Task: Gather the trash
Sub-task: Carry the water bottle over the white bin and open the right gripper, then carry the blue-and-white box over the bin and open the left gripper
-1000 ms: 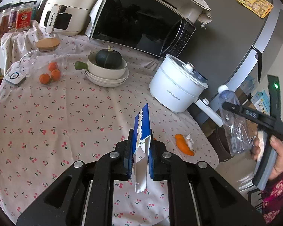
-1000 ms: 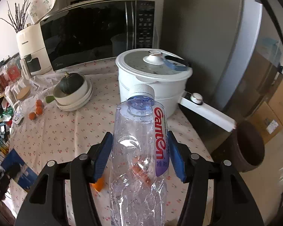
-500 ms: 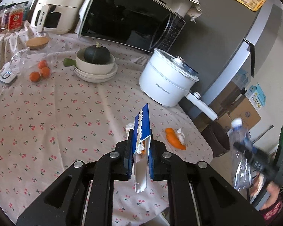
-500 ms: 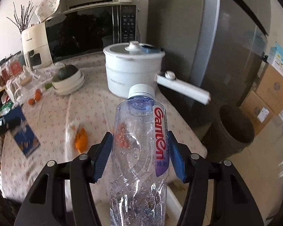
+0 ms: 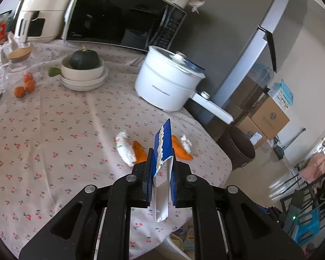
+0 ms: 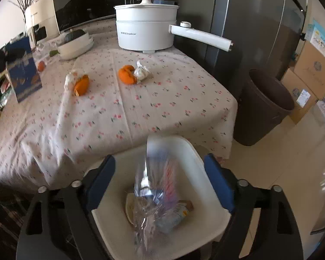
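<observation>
My left gripper [image 5: 161, 179] is shut on a torn blue and white carton [image 5: 163, 145], held upright above the flowered tablecloth [image 5: 54, 130]. Beyond it on the cloth lie orange peels [image 5: 139, 153] and crumpled tissues [image 5: 125, 149]. My right gripper [image 6: 158, 162] hangs over a white bin [image 6: 205, 173] beside the table's edge. Its jaws are opening, and the pads no longer touch the clear plastic bottle [image 6: 153, 184]. The bottle is blurred and dropping into the bin, onto other trash. From the right wrist, the peels [image 6: 126, 74] and tissues [image 6: 142, 71] show on the table.
A white electric pot [image 5: 169, 80] with a long handle stands at the table's far side, before a microwave [image 5: 123, 15]. A bowl with a dark squash [image 5: 84, 69] and small oranges [image 5: 25, 85] sit to the left. A brown bin [image 6: 266, 106] and cardboard boxes [image 6: 314, 71] stand on the floor.
My right gripper sank from above the table to over the white bin, spread its jaws and let go of the bottle. My left gripper shifted across the table, still holding the carton.
</observation>
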Demonstrator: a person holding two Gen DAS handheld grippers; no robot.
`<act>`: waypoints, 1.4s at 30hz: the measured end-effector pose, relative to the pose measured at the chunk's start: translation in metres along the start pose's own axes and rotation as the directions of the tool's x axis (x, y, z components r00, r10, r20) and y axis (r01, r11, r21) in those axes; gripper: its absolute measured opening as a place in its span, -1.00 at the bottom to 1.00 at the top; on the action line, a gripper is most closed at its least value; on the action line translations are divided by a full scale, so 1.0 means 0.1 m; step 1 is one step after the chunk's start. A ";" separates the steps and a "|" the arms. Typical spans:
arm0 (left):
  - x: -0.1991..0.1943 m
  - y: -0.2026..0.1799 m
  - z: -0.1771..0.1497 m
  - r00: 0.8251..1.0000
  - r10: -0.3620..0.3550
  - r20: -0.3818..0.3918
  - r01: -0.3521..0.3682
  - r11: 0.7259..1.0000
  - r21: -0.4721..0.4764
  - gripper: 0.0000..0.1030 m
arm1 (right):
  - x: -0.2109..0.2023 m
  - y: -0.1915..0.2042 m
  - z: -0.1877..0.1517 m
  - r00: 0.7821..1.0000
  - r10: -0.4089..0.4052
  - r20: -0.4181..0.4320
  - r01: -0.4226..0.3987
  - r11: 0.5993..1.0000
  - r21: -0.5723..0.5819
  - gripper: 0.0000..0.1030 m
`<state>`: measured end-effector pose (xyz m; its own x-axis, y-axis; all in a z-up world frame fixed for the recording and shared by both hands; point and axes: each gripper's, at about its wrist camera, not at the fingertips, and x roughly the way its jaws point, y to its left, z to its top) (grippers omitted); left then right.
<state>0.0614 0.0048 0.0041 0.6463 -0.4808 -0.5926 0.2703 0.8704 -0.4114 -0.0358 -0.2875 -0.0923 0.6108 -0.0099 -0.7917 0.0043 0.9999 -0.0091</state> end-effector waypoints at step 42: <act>0.86 -1.29 -1.21 0.922 -0.120 -0.369 0.222 0.943 0.247 -0.11 | -0.11 -0.78 -0.05 0.952 -0.306 0.014 0.301 0.945 0.129 0.77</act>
<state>-0.0042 -0.1615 -0.0773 0.2995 -0.5867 -0.7524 0.5752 0.7402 -0.3482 -0.0464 -0.3655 -0.0858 0.5913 -0.3150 -0.7424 0.2900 0.9420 -0.1688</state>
